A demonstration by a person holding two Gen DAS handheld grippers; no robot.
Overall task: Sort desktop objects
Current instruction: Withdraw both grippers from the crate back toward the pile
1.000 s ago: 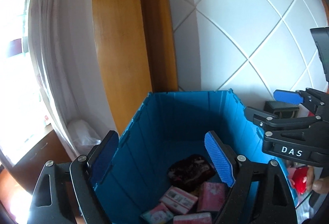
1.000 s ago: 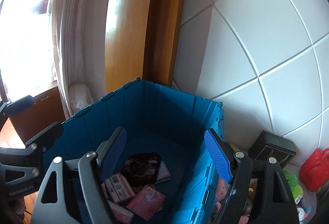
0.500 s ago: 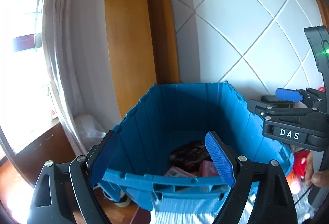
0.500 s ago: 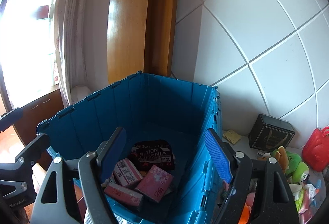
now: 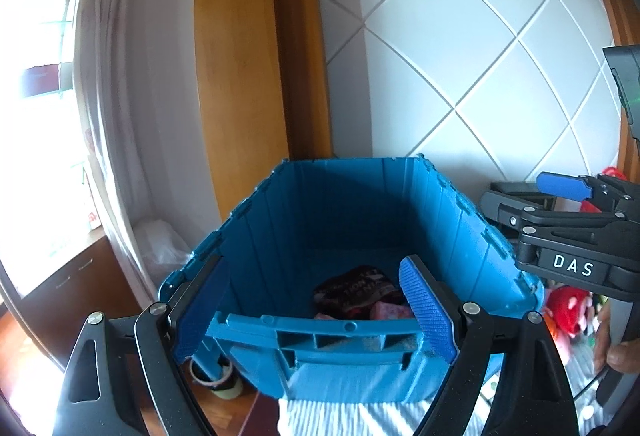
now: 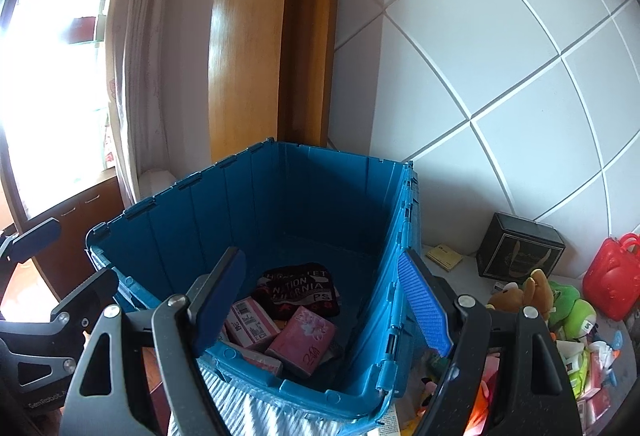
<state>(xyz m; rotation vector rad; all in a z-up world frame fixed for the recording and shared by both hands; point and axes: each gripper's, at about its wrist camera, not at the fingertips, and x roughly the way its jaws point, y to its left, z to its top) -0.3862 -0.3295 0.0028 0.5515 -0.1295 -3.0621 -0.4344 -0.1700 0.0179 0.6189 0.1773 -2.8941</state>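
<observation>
A blue plastic crate [image 5: 360, 211] [image 6: 304, 203] stands in front of both grippers. Inside lie a dark printed cloth [image 6: 298, 286] [image 5: 352, 286] and several pink tissue packs [image 6: 302, 340]. My left gripper [image 5: 316, 308] is open and empty, in front of the crate's near rim. My right gripper [image 6: 320, 300] is open and empty, above the crate's near right corner; it also shows in the left wrist view [image 5: 532, 203]. Plush toys [image 6: 552, 300] and small packets [image 6: 580, 368] lie on the table to the right of the crate.
A black box [image 6: 520, 250], a red toy case [image 6: 612, 284] and a yellow pad [image 6: 444, 256] stand near the tiled wall. A wooden panel [image 6: 248, 47] and white curtain [image 6: 136, 55] rise behind the crate. A tape roll [image 5: 212, 376] lies on the floor.
Both grippers have pulled back and up from inside the crate; its near rim now shows in front of them. Both stay open and empty.
</observation>
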